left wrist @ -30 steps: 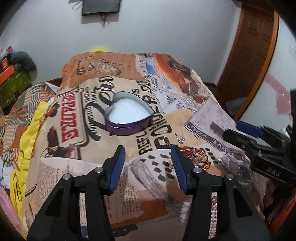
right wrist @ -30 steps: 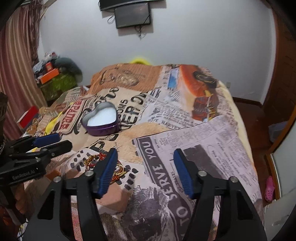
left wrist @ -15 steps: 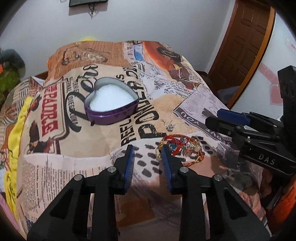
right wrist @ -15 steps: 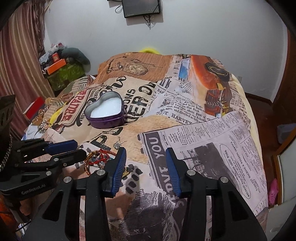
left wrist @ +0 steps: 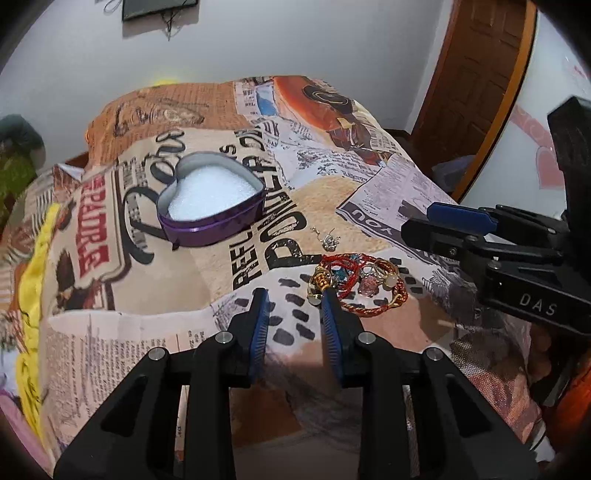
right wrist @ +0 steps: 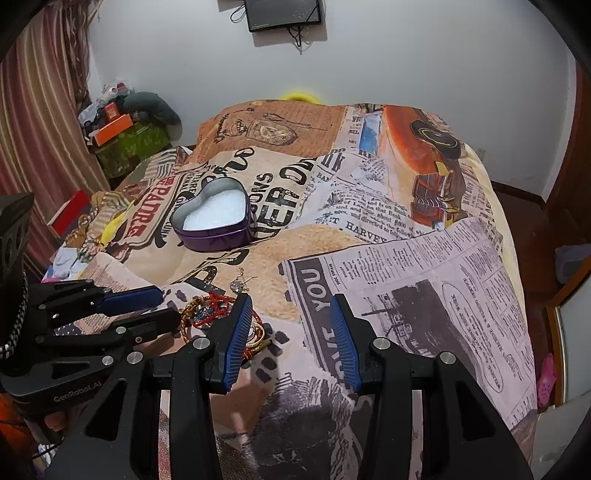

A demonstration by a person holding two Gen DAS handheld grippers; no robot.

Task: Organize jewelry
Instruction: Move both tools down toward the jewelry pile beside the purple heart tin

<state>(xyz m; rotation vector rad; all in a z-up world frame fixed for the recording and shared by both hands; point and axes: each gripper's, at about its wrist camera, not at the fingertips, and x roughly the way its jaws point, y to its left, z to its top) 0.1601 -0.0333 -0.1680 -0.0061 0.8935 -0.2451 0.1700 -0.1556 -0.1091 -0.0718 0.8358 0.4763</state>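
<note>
A purple heart-shaped tin (left wrist: 212,206) with a white lining stands open on the printed bedspread; it also shows in the right wrist view (right wrist: 216,219). A pile of red and gold bracelets and rings (left wrist: 360,284) lies nearer, with a small silver earring (left wrist: 328,239) just beyond it. My left gripper (left wrist: 293,295) is open with a narrow gap, its right fingertip touching the pile's left edge. My right gripper (right wrist: 290,302) is open and empty; its left finger hides part of the pile (right wrist: 207,308).
The bedspread (right wrist: 406,258) covers the whole bed and drops off at the right edge. A wooden door (left wrist: 476,85) stands at the right. Clutter and boxes (right wrist: 122,125) sit by a striped curtain at the left. A screen (right wrist: 282,13) hangs on the wall.
Both grippers have moved forward and lower toward the jewelry pile. The left jaws narrowed from wide open a second ago; the right jaws narrowed, then widened a little.
</note>
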